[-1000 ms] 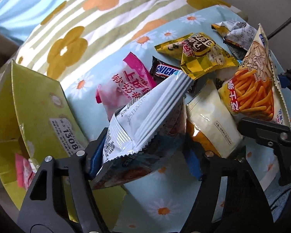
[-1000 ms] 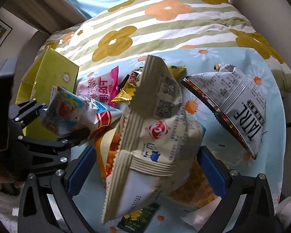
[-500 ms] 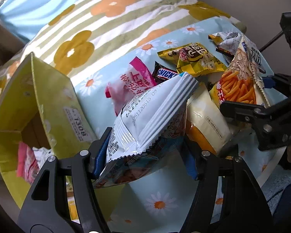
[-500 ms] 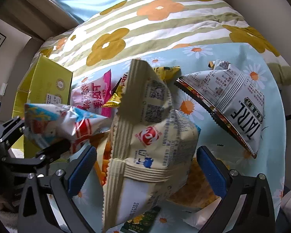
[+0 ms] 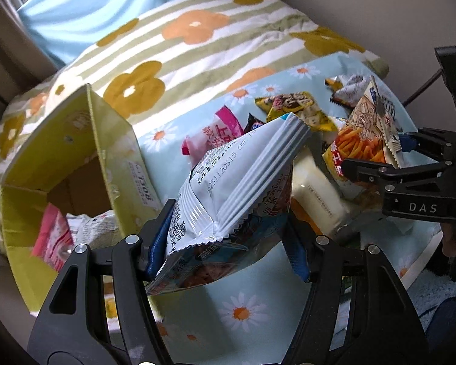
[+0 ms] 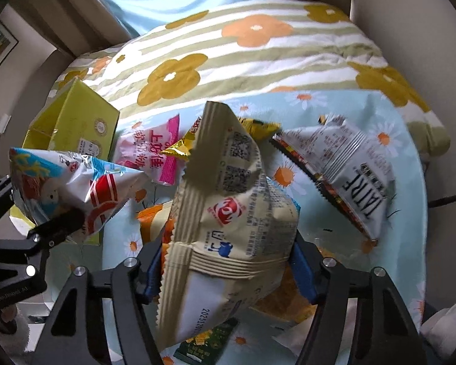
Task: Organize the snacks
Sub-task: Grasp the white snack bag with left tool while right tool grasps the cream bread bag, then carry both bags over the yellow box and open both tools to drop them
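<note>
On a daisy-print blue cloth [image 5: 243, 310] strewn with snacks, the left gripper [image 5: 228, 243] clamps a crinkly white foil snack bag [image 5: 237, 188] — raised beside the open yellow cardboard box [image 5: 76, 158], likely its destination. The right gripper [image 6: 225, 270] has just been closing, its fingers [image 6: 302, 276] now pinching a cream plastic chip packet [image 6: 228, 213] — seemingly next for boxing.

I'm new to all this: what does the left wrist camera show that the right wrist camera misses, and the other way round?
Only the left wrist view looks into the yellow box, with packets inside. Only the right wrist view shows the green packet under the cream bag. Both show the pink packet, the white bag in the left gripper, and the right gripper, whose jaws have just closed on the cream bag.
</note>
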`<act>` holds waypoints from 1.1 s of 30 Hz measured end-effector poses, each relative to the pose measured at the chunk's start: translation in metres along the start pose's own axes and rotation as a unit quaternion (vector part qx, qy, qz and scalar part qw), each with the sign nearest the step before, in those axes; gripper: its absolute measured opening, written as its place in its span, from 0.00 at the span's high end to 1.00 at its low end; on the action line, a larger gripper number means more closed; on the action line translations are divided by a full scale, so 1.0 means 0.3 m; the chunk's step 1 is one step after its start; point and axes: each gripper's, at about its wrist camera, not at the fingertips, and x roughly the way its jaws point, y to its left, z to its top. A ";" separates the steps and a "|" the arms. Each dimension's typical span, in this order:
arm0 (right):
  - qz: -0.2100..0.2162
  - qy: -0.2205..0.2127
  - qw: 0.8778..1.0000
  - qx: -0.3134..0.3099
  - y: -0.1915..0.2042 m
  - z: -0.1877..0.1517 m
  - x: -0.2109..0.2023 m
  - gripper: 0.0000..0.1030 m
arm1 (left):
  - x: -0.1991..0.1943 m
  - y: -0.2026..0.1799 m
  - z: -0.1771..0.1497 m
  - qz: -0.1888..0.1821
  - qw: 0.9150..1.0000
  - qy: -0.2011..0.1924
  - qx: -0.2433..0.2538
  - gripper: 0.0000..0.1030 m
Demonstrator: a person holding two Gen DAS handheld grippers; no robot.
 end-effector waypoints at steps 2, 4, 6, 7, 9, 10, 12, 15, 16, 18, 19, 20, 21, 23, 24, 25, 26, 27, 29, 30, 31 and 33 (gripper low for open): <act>0.000 -0.008 1.000 -0.005 -0.001 -0.006 -0.031 0.38 | -0.031 -0.003 -0.006 0.004 1.000 -0.010 -0.007 0.40; 0.002 -0.015 1.000 -0.009 0.000 -0.012 -0.067 0.38 | -0.060 -0.005 -0.011 0.008 1.000 -0.020 -0.013 0.40; 0.002 -0.024 1.000 -0.020 0.003 -0.017 -0.111 0.38 | -0.095 -0.007 -0.016 0.008 0.999 -0.032 -0.024 0.40; 0.003 -0.028 0.999 -0.025 0.006 -0.019 -0.129 0.38 | -0.114 -0.007 -0.019 0.008 0.999 -0.038 -0.030 0.40; 0.012 -0.038 0.998 -0.038 0.014 -0.019 -0.173 0.38 | -0.160 -0.002 -0.020 0.014 0.998 -0.053 -0.044 0.40; 0.015 -0.043 0.998 -0.044 0.023 -0.015 -0.191 0.38 | -0.184 0.002 -0.019 0.020 0.997 -0.061 -0.050 0.40; 0.025 -0.054 0.996 -0.061 0.050 0.001 -0.233 0.38 | -0.227 0.014 -0.014 0.032 0.995 -0.075 -0.060 0.40; 0.037 -0.070 0.993 -0.085 0.109 0.040 -0.288 0.38 | -0.314 0.069 -0.008 0.043 0.990 -0.103 -0.083 0.40; 0.041 -0.075 0.992 -0.090 0.129 0.050 -0.300 0.38 | -0.339 0.091 -0.008 0.048 0.989 -0.112 -0.089 0.40; 0.048 -0.087 0.989 -0.105 0.187 0.080 -0.325 0.38 | -0.386 0.147 -0.010 0.066 0.985 -0.130 -0.089 0.40; 0.047 -0.093 0.988 -0.113 0.217 0.090 -0.333 0.38 | -0.396 0.166 -0.011 0.068 0.985 -0.133 -0.089 0.40; 0.048 -0.101 0.986 -0.125 0.262 0.105 -0.345 0.38 | -0.411 0.206 -0.014 0.071 0.984 -0.138 -0.091 0.40; 0.052 -0.107 0.984 -0.131 0.298 0.118 -0.352 0.38 | -0.418 0.232 -0.019 0.073 0.983 -0.141 -0.093 0.40; 0.064 -0.117 0.982 -0.135 0.363 0.147 -0.359 0.38 | -0.435 0.312 -0.029 0.075 0.981 -0.148 -0.096 0.40; 0.070 -0.120 0.981 -0.135 0.386 0.161 -0.359 0.38 | -0.439 0.336 -0.035 0.075 0.981 -0.149 -0.097 0.40; 0.075 -0.125 0.981 -0.131 0.430 0.181 -0.355 0.38 | -0.444 0.376 -0.041 0.076 0.981 -0.148 -0.099 0.40; 0.079 -0.129 0.980 -0.127 0.466 0.193 -0.351 0.38 | -0.447 0.419 -0.047 0.077 0.981 -0.147 -0.100 0.40; 0.085 -0.132 0.980 -0.125 0.499 0.204 -0.345 0.38 | -0.450 0.456 -0.053 0.079 0.981 -0.146 -0.099 0.40; 0.096 -0.136 0.978 -0.124 0.579 0.232 -0.317 0.38 | -0.446 0.551 -0.069 0.089 0.981 -0.143 -0.100 0.40; 0.100 -0.135 0.978 -0.127 0.625 0.247 -0.295 0.38 | -0.439 0.582 -0.074 0.091 0.981 -0.140 -0.101 0.40; 0.102 -0.134 0.977 -0.129 0.659 0.258 -0.277 0.38 | -0.432 0.627 -0.082 0.094 0.981 -0.138 -0.102 0.40; 0.106 -0.127 0.977 -0.133 0.745 0.283 -0.224 0.38 | -0.409 0.725 -0.099 0.096 0.981 -0.129 -0.109 0.40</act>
